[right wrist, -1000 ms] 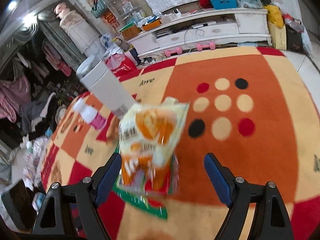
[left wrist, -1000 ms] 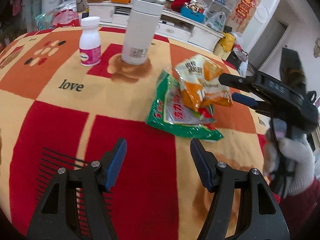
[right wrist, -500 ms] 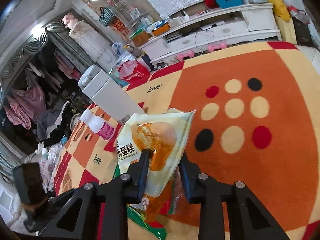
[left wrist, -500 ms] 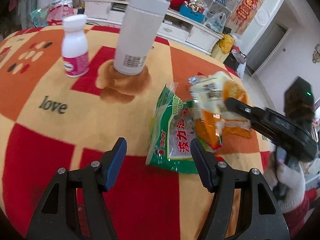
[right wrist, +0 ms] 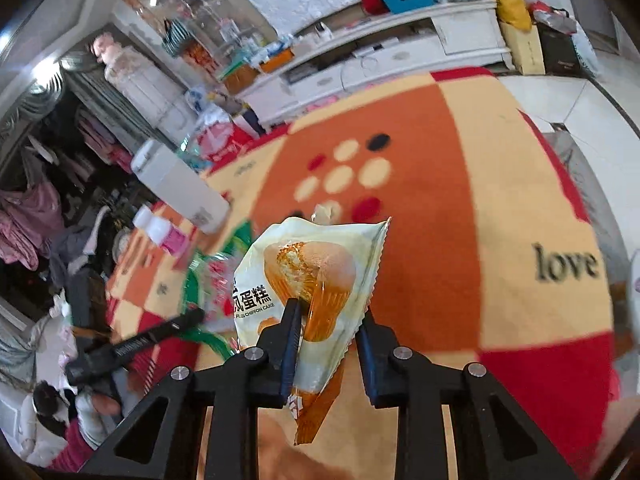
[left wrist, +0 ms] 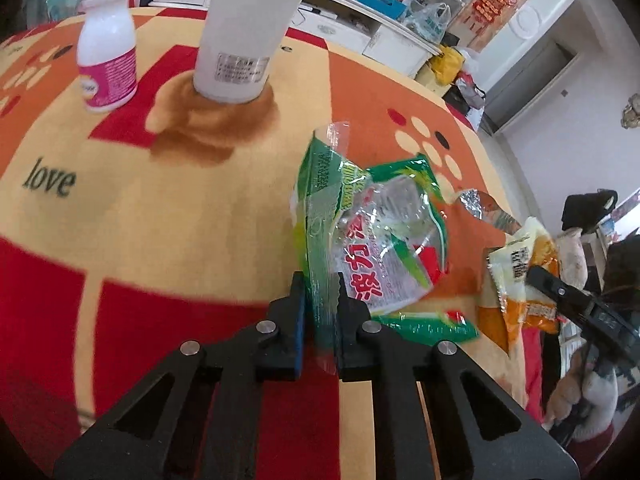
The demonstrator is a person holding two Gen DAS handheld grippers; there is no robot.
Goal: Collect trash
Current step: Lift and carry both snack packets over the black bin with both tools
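Note:
A crumpled green-and-clear snack wrapper (left wrist: 372, 240) lies on the checked blanket, its near edge standing up between my left gripper's (left wrist: 320, 292) pads. Those jaws are closing and pinch that edge. In the right wrist view the same green wrapper (right wrist: 212, 276) shows at the left. My right gripper (right wrist: 328, 312) is shut on a cream-and-orange cake wrapper (right wrist: 312, 264), which it holds clear of the blanket. From the left wrist view that cake wrapper (left wrist: 516, 264) hangs at the right, beyond the green one.
A tall white flask (left wrist: 244, 28) and a small white bottle with a pink label (left wrist: 106, 48) stand farther back on the red, orange and cream blanket (left wrist: 160, 200). A gloved hand (left wrist: 576, 252) is at the right edge. Cluttered shelves stand behind.
My left gripper moved up to the green wrapper and closed on its edge. The right gripper closed on the cake wrapper and carried it right, off the green one.

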